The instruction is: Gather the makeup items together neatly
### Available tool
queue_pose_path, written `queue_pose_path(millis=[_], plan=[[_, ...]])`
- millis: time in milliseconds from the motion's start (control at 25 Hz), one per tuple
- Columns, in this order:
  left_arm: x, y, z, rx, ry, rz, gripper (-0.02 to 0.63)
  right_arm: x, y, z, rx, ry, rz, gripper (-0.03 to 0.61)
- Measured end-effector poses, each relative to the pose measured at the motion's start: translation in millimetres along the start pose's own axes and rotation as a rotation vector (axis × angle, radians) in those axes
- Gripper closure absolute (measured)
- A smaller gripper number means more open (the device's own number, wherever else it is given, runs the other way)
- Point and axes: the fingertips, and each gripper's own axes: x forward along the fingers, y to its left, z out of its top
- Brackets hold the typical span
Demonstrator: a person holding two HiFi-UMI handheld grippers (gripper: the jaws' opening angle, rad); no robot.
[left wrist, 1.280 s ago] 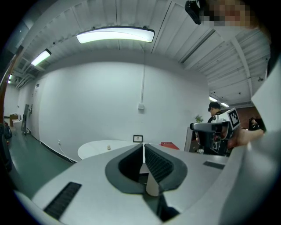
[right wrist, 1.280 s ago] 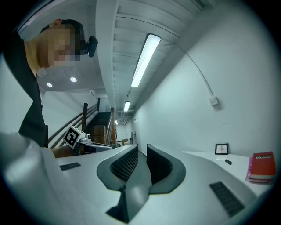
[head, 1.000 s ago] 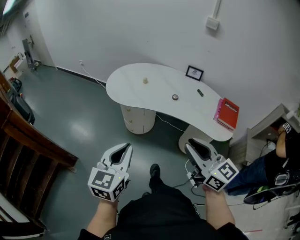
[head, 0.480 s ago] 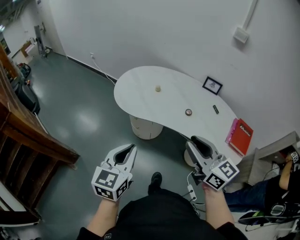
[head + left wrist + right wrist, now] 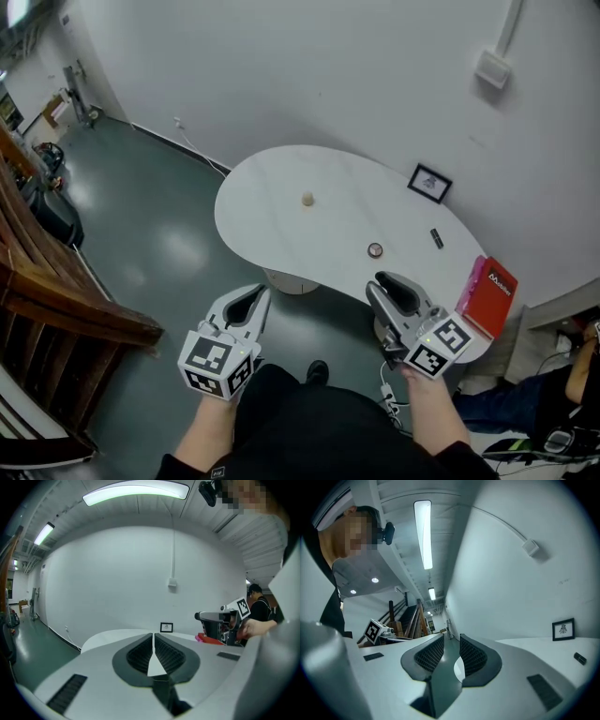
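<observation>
Three small makeup items lie apart on the white curved table (image 5: 272,216): a beige piece (image 5: 307,199) at the left, a round compact (image 5: 375,250) in the middle and a dark stick (image 5: 436,238) at the right. My left gripper (image 5: 251,295) hovers short of the table's near edge, shut and empty, its pads (image 5: 140,653) meeting in a thin line. My right gripper (image 5: 386,284) is over the near edge, a little short of the compact. It is open by a narrow gap, its jaws have just been opening, and nothing is between them.
A small framed picture (image 5: 429,183) stands at the table's back edge by the wall. A red book (image 5: 487,295) lies on the table's right end. A wooden stair rail (image 5: 56,291) runs along the left. Another person sits at the lower right.
Both grippers have been carried forward towards the table, which now lies nearer and lower in the head view. The right gripper's tips now reach over its near edge.
</observation>
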Motion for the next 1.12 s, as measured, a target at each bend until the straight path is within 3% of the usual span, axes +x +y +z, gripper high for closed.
queue_pose_path(millis=[400, 680, 1120], plan=[[79.0, 31.4, 5.2, -0.019, 0.020, -0.085, 0.591, 19.4, -64.7, -7.4, 0.034, 0.027, -0.115, 0.491], [143.4, 89.7, 21.2, -0.009, 0.033, -0.188, 0.591, 72.3, -108.2, -0.6, 0.043, 0.017, -0.238, 0.491], [220.9, 174.9, 58.5, 0.041, 0.044, -0.334, 0.591, 164.2, -142.9, 26.9, 0.036, -0.017, -0.361, 0.491]])
